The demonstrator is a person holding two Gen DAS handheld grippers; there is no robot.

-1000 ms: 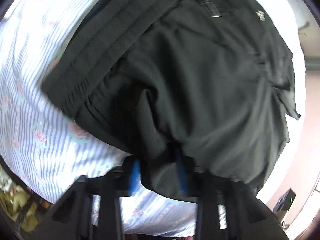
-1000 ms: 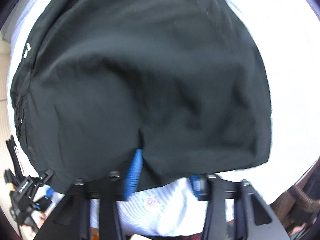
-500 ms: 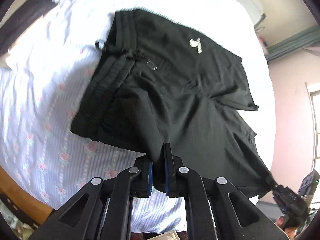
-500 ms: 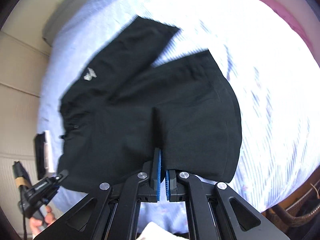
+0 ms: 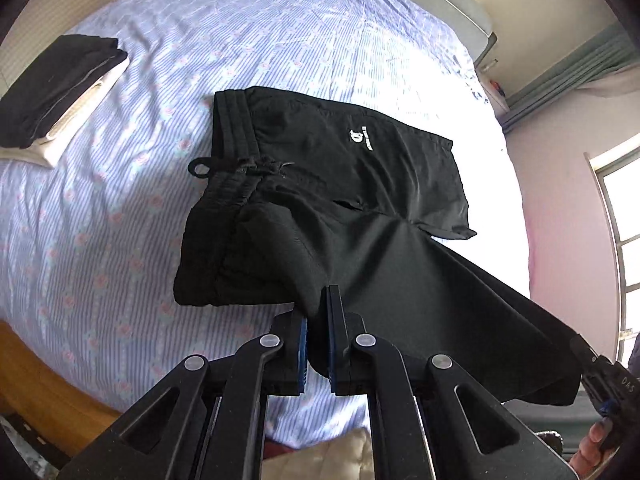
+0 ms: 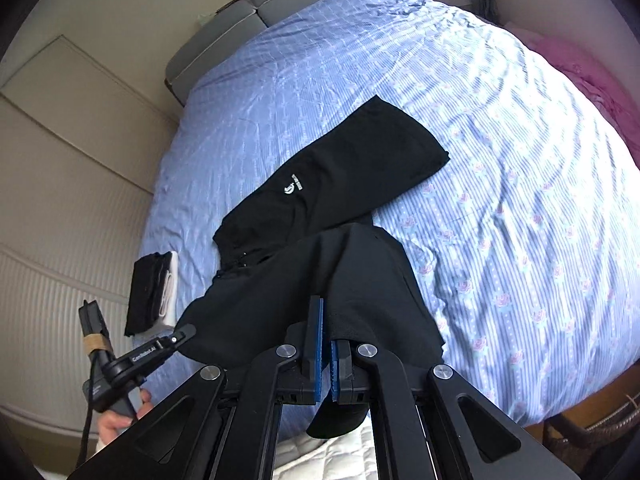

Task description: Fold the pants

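Black pants (image 5: 360, 208) with a small white logo lie partly on a blue striped floral bedsheet (image 5: 132, 184). One leg lies flat on the bed; the near half is lifted. My left gripper (image 5: 317, 312) is shut on the near edge by the waistband side. My right gripper (image 6: 327, 330) is shut on the near leg's hem end of the pants (image 6: 352, 200). The fabric hangs stretched between the two. The right gripper also shows at the lower right of the left wrist view (image 5: 596, 368), and the left gripper at the lower left of the right wrist view (image 6: 160, 350).
A folded stack of black and white clothes (image 5: 60, 92) sits at the bed's left side, also in the right wrist view (image 6: 154, 292). A grey headboard (image 6: 248, 20) is at the far end. A wooden bed frame (image 5: 36, 376) runs along the near edge. A window (image 5: 624, 220) is right.
Both grippers have closed on the pants and pulled back and up from the bed. The near half of the pants has risen off the sheet; much more of the bed shows.
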